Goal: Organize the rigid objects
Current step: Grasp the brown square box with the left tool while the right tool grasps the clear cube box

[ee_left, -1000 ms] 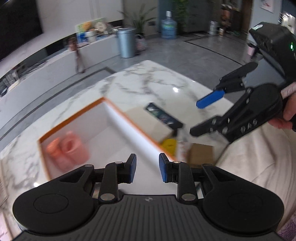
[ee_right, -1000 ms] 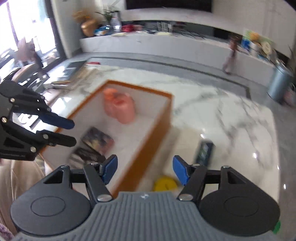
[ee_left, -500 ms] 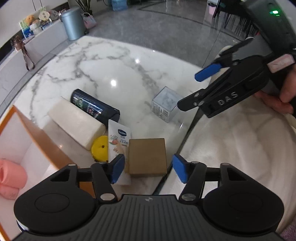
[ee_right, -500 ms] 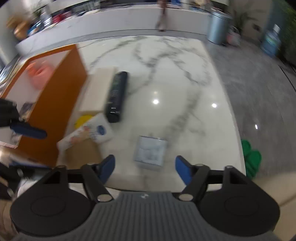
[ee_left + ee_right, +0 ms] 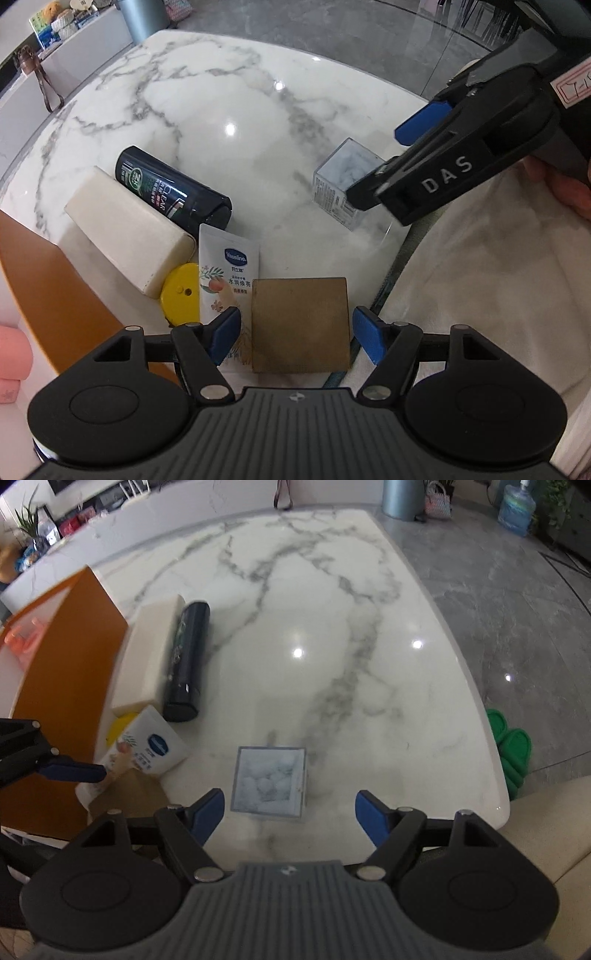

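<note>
Left claw [image 5: 295,334]: I've swung it off the orange bin [image 5: 55,295]; jaws opening, brown box [image 5: 300,325] between, unpinched. Right claw [image 5: 290,812]: spread over the clear cube [image 5: 269,782] on the table [image 5: 314,627]. Both pickups pending.

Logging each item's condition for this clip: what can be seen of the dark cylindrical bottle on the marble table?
The dark cylindrical bottle looks like glossy navy-black plastic with green and white label print. It lies on its side on the white marble table, its long side against a cream rectangular block. One end nearly meets a white lotion tube; contact is unclear. No gripper touches it.
</note>
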Demonstrator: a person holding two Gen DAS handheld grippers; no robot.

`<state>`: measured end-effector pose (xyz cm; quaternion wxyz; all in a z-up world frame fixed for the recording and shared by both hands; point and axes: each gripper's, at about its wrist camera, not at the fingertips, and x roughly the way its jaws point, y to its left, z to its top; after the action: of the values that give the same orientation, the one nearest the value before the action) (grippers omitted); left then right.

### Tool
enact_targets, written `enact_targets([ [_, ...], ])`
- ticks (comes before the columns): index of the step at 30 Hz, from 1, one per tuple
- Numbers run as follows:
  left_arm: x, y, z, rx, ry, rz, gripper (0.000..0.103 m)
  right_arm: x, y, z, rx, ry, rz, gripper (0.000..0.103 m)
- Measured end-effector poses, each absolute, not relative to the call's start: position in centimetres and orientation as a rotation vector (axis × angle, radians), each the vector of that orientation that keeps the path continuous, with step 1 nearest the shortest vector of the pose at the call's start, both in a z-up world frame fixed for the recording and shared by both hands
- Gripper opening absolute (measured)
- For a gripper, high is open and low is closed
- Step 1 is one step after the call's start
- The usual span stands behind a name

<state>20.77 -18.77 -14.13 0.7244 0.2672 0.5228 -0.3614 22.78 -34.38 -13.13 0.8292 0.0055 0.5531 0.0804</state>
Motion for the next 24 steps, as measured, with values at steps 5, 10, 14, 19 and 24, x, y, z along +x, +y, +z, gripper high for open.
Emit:
enact_targets([
  [5,21.3,-19.3,-15.0,0.597,1.198,-0.780,0.076,23.9,-33.9,-13.8,-0.012,1.214,0.169,0.075],
  [10,21.5,-19.5,-15.5,0.589,1.217,-0.780,0.073,24.0,-33.9,-14.2,-0.024,1.231,0.175,0.072],
  [14,21.5,-19.8,-15.8,0.590,1.229,-0.777,0.072,24.4,-33.7,-14.6,-0.021,1.262,0.177,0.060],
  [19,22.2,-19.7,-16.1,0.558,1.315,-0.748,0.073,24.3,-33.7,-14.7,-0.034,1.269,0.159,0.052],
  [24,22.4,-19.5,-16.5,0.535,1.354,-0.728,0.075,24.3,-33.6,-14.7,-0.051,1.259,0.158,0.053],
])
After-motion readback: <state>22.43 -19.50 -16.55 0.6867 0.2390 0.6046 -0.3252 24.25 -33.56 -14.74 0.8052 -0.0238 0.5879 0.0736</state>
